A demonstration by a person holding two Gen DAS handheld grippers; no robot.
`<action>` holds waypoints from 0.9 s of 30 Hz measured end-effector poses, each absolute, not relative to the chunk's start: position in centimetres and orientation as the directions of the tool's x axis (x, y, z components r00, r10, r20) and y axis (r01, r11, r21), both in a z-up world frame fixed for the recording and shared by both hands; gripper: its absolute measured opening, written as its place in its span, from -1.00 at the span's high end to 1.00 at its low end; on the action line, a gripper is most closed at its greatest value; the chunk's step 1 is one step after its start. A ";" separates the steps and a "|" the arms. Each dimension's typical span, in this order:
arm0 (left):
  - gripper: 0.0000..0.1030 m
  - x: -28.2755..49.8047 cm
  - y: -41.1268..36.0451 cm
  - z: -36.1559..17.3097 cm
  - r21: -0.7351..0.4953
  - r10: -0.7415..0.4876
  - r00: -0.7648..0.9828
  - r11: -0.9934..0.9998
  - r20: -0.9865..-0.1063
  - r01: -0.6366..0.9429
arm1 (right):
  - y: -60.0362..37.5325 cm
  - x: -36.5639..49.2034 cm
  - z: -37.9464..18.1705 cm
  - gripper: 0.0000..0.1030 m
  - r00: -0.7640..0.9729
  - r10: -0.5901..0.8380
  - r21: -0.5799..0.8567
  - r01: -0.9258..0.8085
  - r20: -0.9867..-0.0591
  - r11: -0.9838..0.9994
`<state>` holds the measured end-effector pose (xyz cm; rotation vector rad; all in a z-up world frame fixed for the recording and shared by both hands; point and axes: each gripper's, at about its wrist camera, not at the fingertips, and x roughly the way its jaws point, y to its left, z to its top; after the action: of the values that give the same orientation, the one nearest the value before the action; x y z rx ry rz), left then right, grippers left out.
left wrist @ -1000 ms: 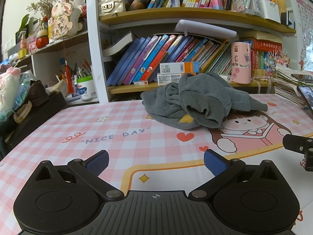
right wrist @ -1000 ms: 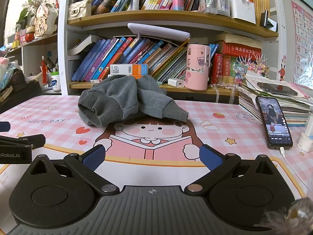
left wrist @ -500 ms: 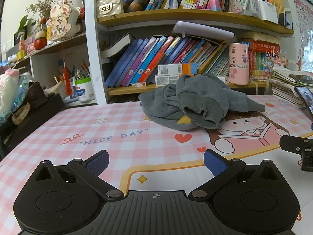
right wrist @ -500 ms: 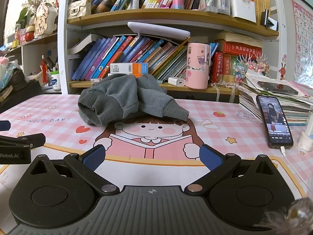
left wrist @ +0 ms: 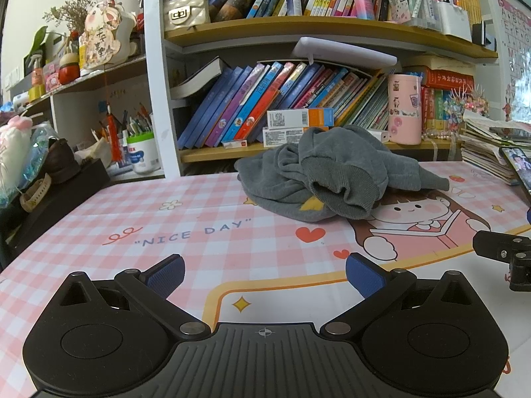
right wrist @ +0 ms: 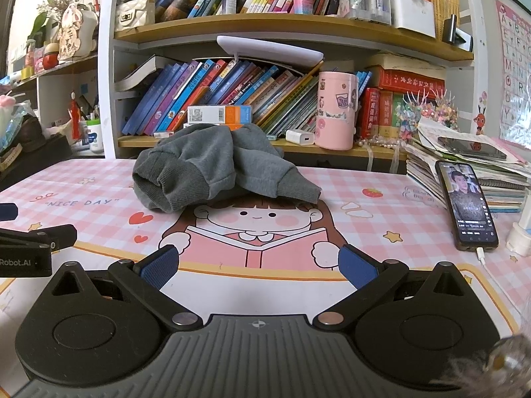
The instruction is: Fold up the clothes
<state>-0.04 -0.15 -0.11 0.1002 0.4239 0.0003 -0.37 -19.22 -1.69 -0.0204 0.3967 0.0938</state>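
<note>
A grey sweatshirt (left wrist: 335,172) lies crumpled in a heap on the pink checked desk mat (left wrist: 186,232), near the bookshelf. In the right wrist view the same sweatshirt (right wrist: 215,165) sits at centre left, a ribbed cuff facing me. My left gripper (left wrist: 264,275) hovers low over the mat, open and holding nothing, well short of the heap. My right gripper (right wrist: 259,267) is also open with nothing between its fingers, above the cartoon girl print. Each gripper's tip shows at the edge of the other's view.
A bookshelf (right wrist: 288,23) full of books backs the desk. A pink tumbler (right wrist: 335,109) and a white charger stand on its lower shelf. A lit phone (right wrist: 466,204) with a cable leans on a stack of notebooks (right wrist: 471,179) at right. Bags and clutter (left wrist: 39,169) crowd the left edge.
Both grippers have drifted slightly, so the sweatshirt sits a little higher and further left in the views. Both stay open; the sweatshirt has not been touched.
</note>
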 end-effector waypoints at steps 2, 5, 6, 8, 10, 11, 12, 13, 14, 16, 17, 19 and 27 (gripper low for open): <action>-1.00 -0.1 -0.2 -0.1 0.098 0.022 0.913 0.995 -0.407 0.020 | -19.3 -0.3 -1.7 -1.00 0.917 0.086 0.001 -0.093 -0.390 0.996; -1.00 -0.2 -0.2 -0.1 0.100 0.021 0.915 0.995 -0.402 0.020 | -19.3 -0.3 -1.7 -1.00 0.918 0.086 0.001 -0.092 -0.387 0.996; -1.00 -0.2 -0.2 0.0 0.098 0.020 0.916 0.995 -0.401 0.021 | -19.3 -0.4 -1.7 -1.00 0.918 0.086 0.001 -0.092 -0.386 0.996; -1.00 -0.2 -0.1 0.0 0.094 0.017 0.917 0.995 -0.399 0.022 | -19.3 -0.5 -1.6 -1.00 0.921 0.085 -0.003 -0.093 -0.379 0.996; -1.00 -0.2 -0.1 0.0 0.090 0.014 0.918 0.996 -0.397 0.023 | -19.2 -0.7 -1.6 -1.00 0.925 0.085 -0.008 -0.095 -0.371 0.995; -1.00 -0.3 0.0 0.0 0.085 0.012 0.918 0.996 -0.397 0.024 | -19.2 -0.8 -1.6 -1.00 0.926 0.086 -0.010 -0.096 -0.367 0.995; -1.00 -0.2 0.1 0.0 0.080 0.009 0.918 0.996 -0.397 0.025 | -19.1 -0.8 -1.6 -1.00 0.927 0.089 -0.012 -0.100 -0.365 0.995; -1.00 -0.2 0.2 0.0 0.075 0.004 0.918 0.997 -0.396 0.028 | -19.1 -0.8 -1.5 -1.00 0.927 0.094 -0.012 -0.106 -0.364 0.994; -1.00 -0.2 0.3 0.0 0.070 -0.002 0.918 0.997 -0.396 0.032 | -19.1 -0.8 -1.5 -1.00 0.926 0.099 -0.012 -0.111 -0.363 0.994; -1.00 -0.2 0.4 0.1 0.060 -0.013 0.917 0.997 -0.398 0.040 | -19.0 -0.8 -1.5 -1.00 0.924 0.108 -0.009 -0.120 -0.368 0.993; -1.00 -0.1 0.4 0.0 0.053 -0.020 0.916 0.998 -0.400 0.045 | -19.0 -0.7 -1.5 -1.00 0.921 0.113 -0.006 -0.124 -0.373 0.992; -1.00 -0.1 0.6 0.0 0.038 -0.036 0.915 0.998 -0.401 0.055 | -19.0 -0.4 -1.6 -1.00 0.914 0.123 0.000 -0.133 -0.386 0.991; -1.00 0.1 1.7 0.0 -0.047 -0.127 0.906 0.992 -0.404 0.118 | -18.9 1.1 -1.2 -1.00 0.886 0.173 0.005 -0.189 -0.430 0.982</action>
<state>0.14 1.65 -0.03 -0.0214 0.4190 -0.1266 1.14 -18.87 -1.21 -0.0374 0.4435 0.1881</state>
